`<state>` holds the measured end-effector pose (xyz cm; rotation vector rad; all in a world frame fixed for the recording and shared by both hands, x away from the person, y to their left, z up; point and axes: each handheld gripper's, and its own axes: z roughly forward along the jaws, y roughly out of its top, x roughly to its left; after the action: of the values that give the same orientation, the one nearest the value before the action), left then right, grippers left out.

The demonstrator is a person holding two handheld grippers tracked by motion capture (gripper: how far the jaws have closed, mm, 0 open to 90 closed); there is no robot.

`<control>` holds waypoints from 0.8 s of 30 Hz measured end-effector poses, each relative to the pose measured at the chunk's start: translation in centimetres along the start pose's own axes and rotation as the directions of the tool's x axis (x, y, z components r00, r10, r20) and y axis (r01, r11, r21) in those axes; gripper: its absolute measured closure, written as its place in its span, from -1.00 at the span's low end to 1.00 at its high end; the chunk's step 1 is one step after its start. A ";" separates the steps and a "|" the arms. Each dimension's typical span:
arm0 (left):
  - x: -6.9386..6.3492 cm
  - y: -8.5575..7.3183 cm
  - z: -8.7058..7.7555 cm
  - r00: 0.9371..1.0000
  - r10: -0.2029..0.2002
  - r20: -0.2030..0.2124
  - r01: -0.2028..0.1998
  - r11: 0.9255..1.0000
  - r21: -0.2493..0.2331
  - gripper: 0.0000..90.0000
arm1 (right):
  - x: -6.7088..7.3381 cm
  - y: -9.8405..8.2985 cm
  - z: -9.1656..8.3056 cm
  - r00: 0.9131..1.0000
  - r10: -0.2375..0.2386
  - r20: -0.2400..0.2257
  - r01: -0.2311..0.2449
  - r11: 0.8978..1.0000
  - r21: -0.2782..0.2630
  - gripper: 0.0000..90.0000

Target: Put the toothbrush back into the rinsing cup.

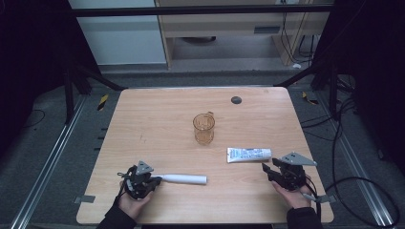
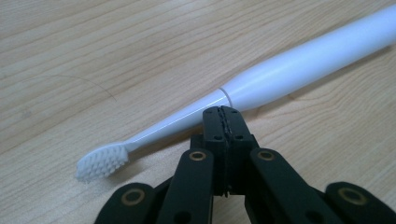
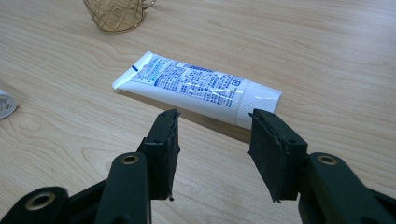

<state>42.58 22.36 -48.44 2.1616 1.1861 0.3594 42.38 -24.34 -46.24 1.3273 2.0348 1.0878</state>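
Note:
A white electric toothbrush point(image 1: 184, 179) lies on the wooden table point(image 1: 157, 119), handle pointing right. My left gripper point(image 1: 155, 180) sits at its brush end. In the left gripper view the jaws point(image 2: 223, 116) are pressed together, tips in front of the thin neck of the toothbrush point(image 2: 289, 70), with nothing between them; the bristle head lies to the left. A white toothpaste tube point(image 1: 249, 154) lies at the right. My right gripper point(image 1: 267, 168) stands open just short of the tube point(image 3: 196, 86), its tips point(image 3: 214, 140) near the cap end without touching it.
An amber glass cup point(image 1: 204, 129) with a handle stands mid-table, and the right gripper view has it point(image 3: 114, 14) beyond the tube. A black round plug point(image 1: 236, 99) sits in the far part of the tabletop. Bare wood spreads left and far of the cup.

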 end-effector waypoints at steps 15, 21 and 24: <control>0.5 1.1 1.1 1.000 -0.011 -0.020 0.011 1.000 -0.021 0.99 | 0.0 0.0 0.1 1.000 -0.001 -0.001 0.001 1.000 0.003 0.14; 0.5 1.4 1.4 0.999 -0.011 -0.031 0.011 1.000 -0.020 0.99 | -0.1 0.0 0.1 1.000 -0.003 0.002 0.003 1.000 0.003 0.14; 0.6 1.7 1.6 0.999 -0.012 -0.034 0.012 1.000 -0.027 0.99 | 0.0 0.0 0.1 1.000 -0.002 0.002 0.002 1.000 0.003 0.14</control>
<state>44.81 21.59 -48.58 2.1323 1.2058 0.4060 42.49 -24.34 -46.30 1.3266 2.0373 1.0824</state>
